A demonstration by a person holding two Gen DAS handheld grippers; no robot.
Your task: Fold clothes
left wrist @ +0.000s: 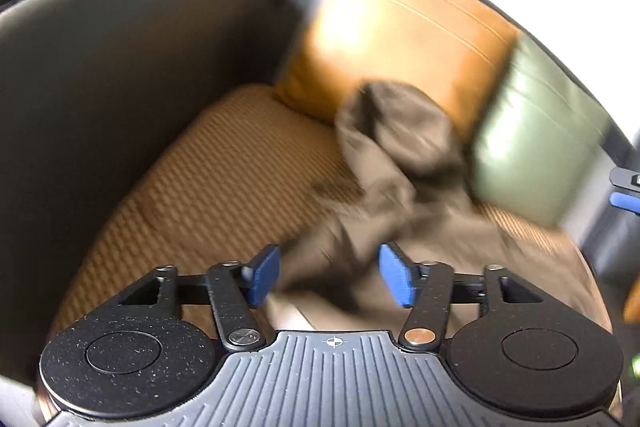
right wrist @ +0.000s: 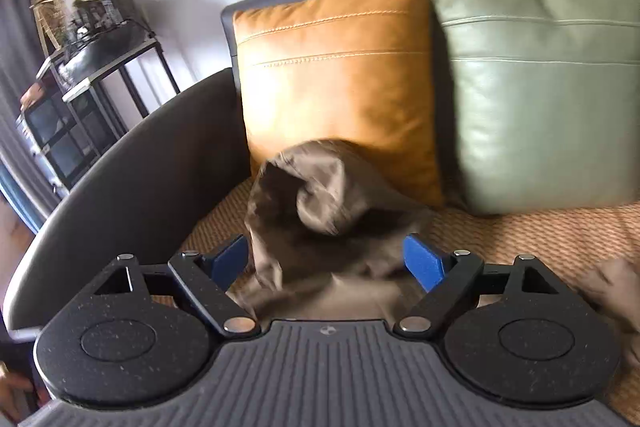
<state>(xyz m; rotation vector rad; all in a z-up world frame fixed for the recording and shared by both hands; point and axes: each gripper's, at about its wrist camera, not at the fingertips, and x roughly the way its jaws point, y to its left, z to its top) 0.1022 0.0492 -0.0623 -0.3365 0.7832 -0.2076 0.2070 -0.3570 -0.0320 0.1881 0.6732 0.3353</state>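
A crumpled brown-grey garment (left wrist: pixel 400 163) lies on the woven tan sofa seat (left wrist: pixel 224 179), one open sleeve or leg end bulging up against the orange cushion (left wrist: pixel 400 39). My left gripper (left wrist: pixel 330 277) is open, its blue pads (left wrist: pixel 266 275) on either side of the garment's near edge, not clamped. In the right wrist view the same garment (right wrist: pixel 320 203) is bunched in front of my right gripper (right wrist: pixel 330 261), which is open with its blue pads (right wrist: pixel 424 261) wide apart around the cloth. Both views are motion-blurred.
A dark grey curved sofa armrest (right wrist: pixel 132 171) bounds the seat on the left. An orange cushion (right wrist: pixel 340 79) and a green cushion (right wrist: pixel 540 87) lean on the backrest. A black shelf with plants (right wrist: pixel 92 67) stands beyond the armrest. The right gripper's tip (left wrist: pixel 626 193) shows at the right edge.
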